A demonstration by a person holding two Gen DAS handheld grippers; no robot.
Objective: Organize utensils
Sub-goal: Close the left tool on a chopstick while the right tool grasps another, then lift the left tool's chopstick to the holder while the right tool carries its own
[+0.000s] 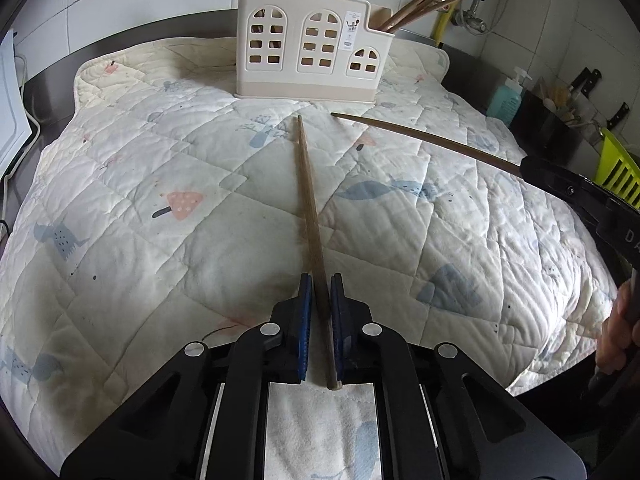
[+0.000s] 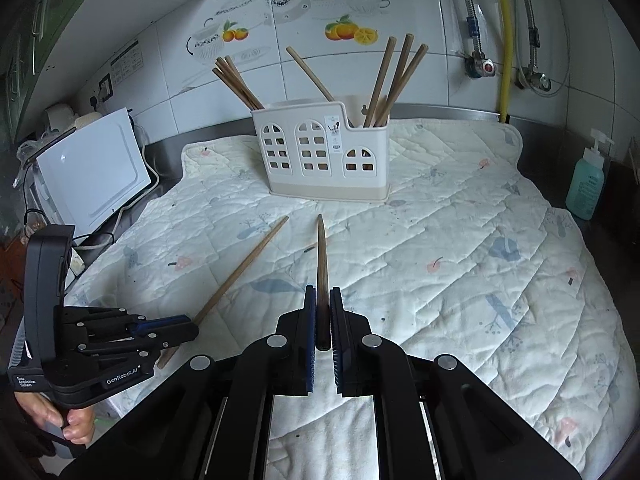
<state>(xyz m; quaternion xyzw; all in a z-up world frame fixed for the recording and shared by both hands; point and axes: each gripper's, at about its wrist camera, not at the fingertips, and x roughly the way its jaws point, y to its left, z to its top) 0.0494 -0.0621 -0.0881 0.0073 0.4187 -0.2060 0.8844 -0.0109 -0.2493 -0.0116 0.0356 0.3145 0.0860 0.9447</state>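
In the left wrist view, the left gripper is seen from behind with its jaws clamped on the near end of a wooden chopstick. The long axis of this chopstick runs straight ahead from the jaws, across a quilted mat spread over the counter, with its far tip resting on or just above the mat and pointed toward a cream utensil holder with arched window cut-outs. The holder stands upright at the far edge of the mat, and more chopsticks are seen leaning in its compartments. From the right edge, the right gripper enters, closed on a second, darker chopstick that is held clear of the mat and slants leftward toward the holder's base. In the right wrist view, the right gripper has its jaws shut on that darker chopstick, whose tip points up and forward, almost directly at the holder. The left gripper is seen low at the left, held in a hand, with its chopstick angled up and rightward along the mat. The holder is judged to lie dead ahead of both jaws, with the right chopstick already raised and seemingly the readier to be dropped in.
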